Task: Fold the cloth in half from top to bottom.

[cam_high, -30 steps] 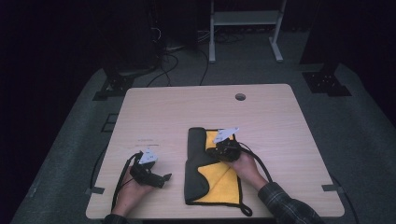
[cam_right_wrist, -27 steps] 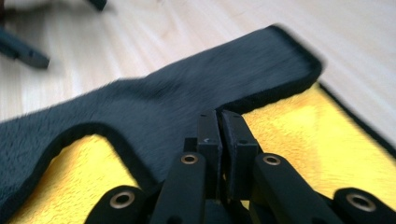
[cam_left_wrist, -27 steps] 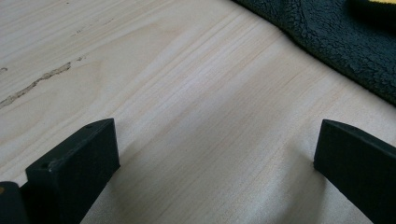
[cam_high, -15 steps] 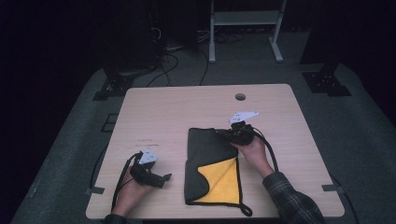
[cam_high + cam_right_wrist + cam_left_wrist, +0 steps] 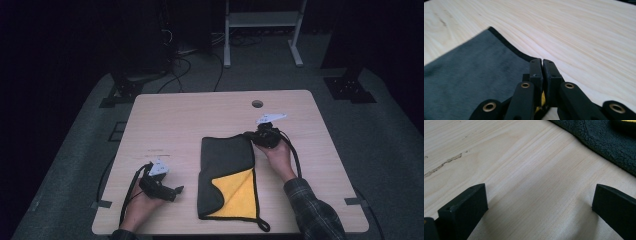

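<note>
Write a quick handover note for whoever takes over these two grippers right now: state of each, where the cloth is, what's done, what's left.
Right gripper: jaws shut on the far right corner of the dark grey fleece cloth with yellow underside, yellow showing between the pads.
Left gripper: jaws open, nothing between them, resting on the light wooden table left of the cloth.
Cloth: lies mid-table, near portion turned back, yellow side up.
Done: corner gripped.
Left: probably spread or fold the cloth; the open gripper could take another corner.

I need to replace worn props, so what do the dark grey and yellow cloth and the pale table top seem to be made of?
The dark grey and yellow cloth looks like soft microfibre or fleece: its pile is nubbly in the left gripper view, and a stitched black binding runs along its edge. The pale table top looks like light wood or wood-look laminate with a matt finish; long grain lines show, but which of the two is unclear.
</note>
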Tool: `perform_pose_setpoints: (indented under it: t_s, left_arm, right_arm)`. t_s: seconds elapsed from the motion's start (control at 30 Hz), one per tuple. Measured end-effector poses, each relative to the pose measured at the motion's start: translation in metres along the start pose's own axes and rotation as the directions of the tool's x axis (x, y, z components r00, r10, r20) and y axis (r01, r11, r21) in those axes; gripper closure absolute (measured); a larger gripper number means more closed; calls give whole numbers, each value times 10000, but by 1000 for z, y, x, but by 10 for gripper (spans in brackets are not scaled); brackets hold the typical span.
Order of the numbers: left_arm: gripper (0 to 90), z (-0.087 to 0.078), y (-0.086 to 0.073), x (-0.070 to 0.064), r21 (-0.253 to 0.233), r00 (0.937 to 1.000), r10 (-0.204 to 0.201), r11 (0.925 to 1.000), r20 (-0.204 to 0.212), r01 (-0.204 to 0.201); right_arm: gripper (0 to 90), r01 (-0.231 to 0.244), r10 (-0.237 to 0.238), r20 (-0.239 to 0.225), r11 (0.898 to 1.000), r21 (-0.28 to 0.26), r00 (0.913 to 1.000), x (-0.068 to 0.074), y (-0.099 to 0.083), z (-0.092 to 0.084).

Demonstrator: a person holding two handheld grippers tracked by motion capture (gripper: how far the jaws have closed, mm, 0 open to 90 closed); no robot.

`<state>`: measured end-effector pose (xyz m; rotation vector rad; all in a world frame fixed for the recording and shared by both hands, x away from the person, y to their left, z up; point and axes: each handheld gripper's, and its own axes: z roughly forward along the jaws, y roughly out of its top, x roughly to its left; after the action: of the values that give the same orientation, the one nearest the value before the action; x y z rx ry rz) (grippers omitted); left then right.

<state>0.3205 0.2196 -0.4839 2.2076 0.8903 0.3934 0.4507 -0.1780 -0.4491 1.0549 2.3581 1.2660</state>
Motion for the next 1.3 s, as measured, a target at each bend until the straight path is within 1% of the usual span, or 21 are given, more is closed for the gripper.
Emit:
perform_pose_setpoints:
  t_s: [0.13, 0.2, 0.3, 0.33, 0.37, 0.4, 0.43, 0.47, 0.53, 0.63, 0.7, 0.73, 0.8, 0.9, 0.93, 0.97, 1.03, 1.13, 1.23, 1.27, 1.3]
  left_arm:
    - [0, 0, 0, 0, -23, 10000, -6, 10000, -6, 6]
    - [0, 0, 0, 0, -2, 10000, 0, 10000, 0, 0]
    - [0, 0, 0, 0, 1, 10000, 1, 10000, 0, -1]
    - [0, 0, 0, 0, 4, 10000, -4, 10000, 0, 4]
    - [0, 0, 0, 0, 5, 10000, -2, 10000, 1, 2]
    - [0, 0, 0, 0, 8, 10000, -1, 10000, 1, 1]
    - [0, 0, 0, 0, 9, 10000, -2, 10000, 1, 2]
    - [0, 0, 0, 0, 8, 10000, -3, 10000, 2, 3]
    - [0, 0, 0, 0, 7, 10000, -3, 10000, 0, 3]
    - [0, 0, 0, 0, 1, 10000, -1, 10000, -1, 1]
    - [0, 0, 0, 0, -3, 10000, 0, 10000, -2, 0]
    - [0, 0, 0, 0, -2, 10000, 1, 10000, -1, -1]
    - [0, 0, 0, 0, 7, 10000, -2, 10000, -1, 2]
    - [0, 0, 0, 0, 6, 10000, -3, 10000, 1, 3]
    - [0, 0, 0, 0, 5, 10000, -4, 10000, 1, 4]
    - [0, 0, 0, 0, 5, 10000, 0, 10000, -1, 0]
    - [0, 0, 0, 0, 6, 10000, 0, 10000, 0, 0]
    - [0, 0, 0, 0, 7, 10000, 0, 10000, -1, 0]
    - [0, 0, 0, 0, 6, 10000, 0, 10000, 0, 0]
    - [0, 0, 0, 0, 8, 10000, 3, 10000, 0, -3]
    - [0, 0, 0, 0, 7, 10000, 1, 10000, 2, -1]
  right_arm:
    - [854, -174, 169, 233, 9996, 218, 9996, -9, -6, 6]
    - [853, -223, 212, 296, 9991, 365, 9993, -11, -8, 9]
    - [851, -179, 152, 466, 9982, 577, 9988, -13, -12, 14]
    - [848, -170, 128, 593, 9974, 705, 9982, -13, -14, 16]
    - [827, -109, 55, 685, 9969, 782, 9976, -14, -16, 17]
    - [761, -108, 34, 890, 9965, 829, 9960, -14, -17, 18]
    - [711, -234, 153, 1033, 9967, 776, 9945, -15, -18, 17]
    - [671, -400, 325, 1068, 9968, 685, 9937, -17, -18, 16]
    - [650, -725, 683, 1006, 9966, 382, 9926, -22, -18, 11]
    - [629, -739, 721, 1046, 9972, 132, 9919, -25, -16, 0]
    - [618, -598, 584, 1038, 9982, 107, 9929, -24, -16, -5]
    - [615, -573, 558, 939, 9983, 128, 9940, -23, -16, -9]
    - [612, -433, 424, 887, 9990, 79, 9952, -20, -17, -13]
    - [612, -373, 370, 521, 9993, 56, 9980, -14, -19, -19]
    - [602, -356, 352, 331, 9993, 113, 9988, -10, -20, -20]
    - [593, -316, 312, 260, 9993, 188, 9992, -8, -19, -21]
    - [592, -129, 127, 68, 9997, 212, 9999, 1, -19, -23]
    - [576, 171, -165, -367, 9997, 156, 9992, 16, -18, -28]
    - [568, 398, -386, -890, 9991, 118, 9953, 33, -17, -30]
    - [568, 498, -492, -1107, 9988, 31, 9926, 41, -16, -31]
    - [567, 560, -552, -1251, 9984, 34, 9906, 46, -16, -31]
